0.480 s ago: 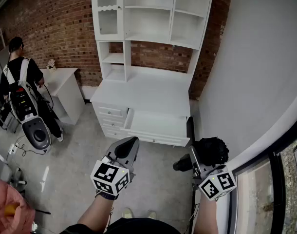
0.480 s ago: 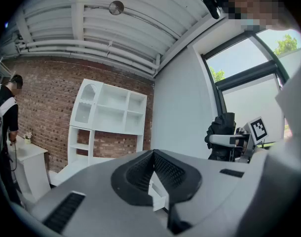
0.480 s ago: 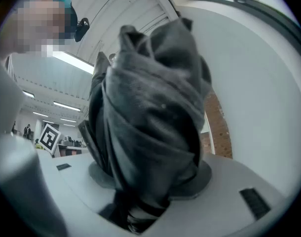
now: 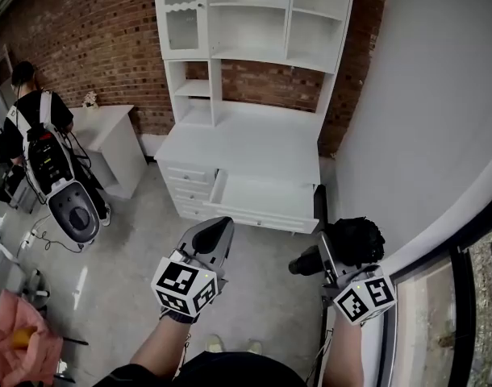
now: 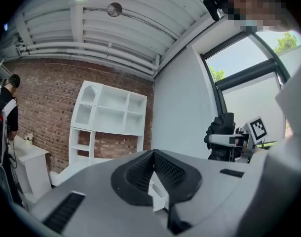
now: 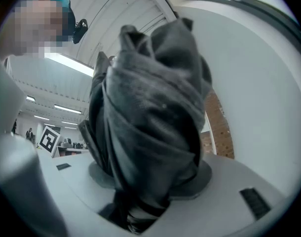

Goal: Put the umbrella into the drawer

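Clamped on the folded black umbrella (image 4: 355, 242), the right gripper (image 4: 323, 252) is held short of the open drawer (image 4: 266, 216) of the white desk (image 4: 246, 147), off its right front corner. Little has been changed in half a second: both grippers have been carried slightly onward. The left gripper (image 4: 216, 236) is kept pressed together, empty. Delivery is judged still ahead.

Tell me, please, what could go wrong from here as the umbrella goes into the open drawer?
1. The right gripper holds the umbrella around its loose, bunched fabric, so it might slip or sag on the way.
2. The drawer looks shallow; the bulky bundle may catch on its rim.
3. The drawer sits close to the wall, leaving that arm little room.
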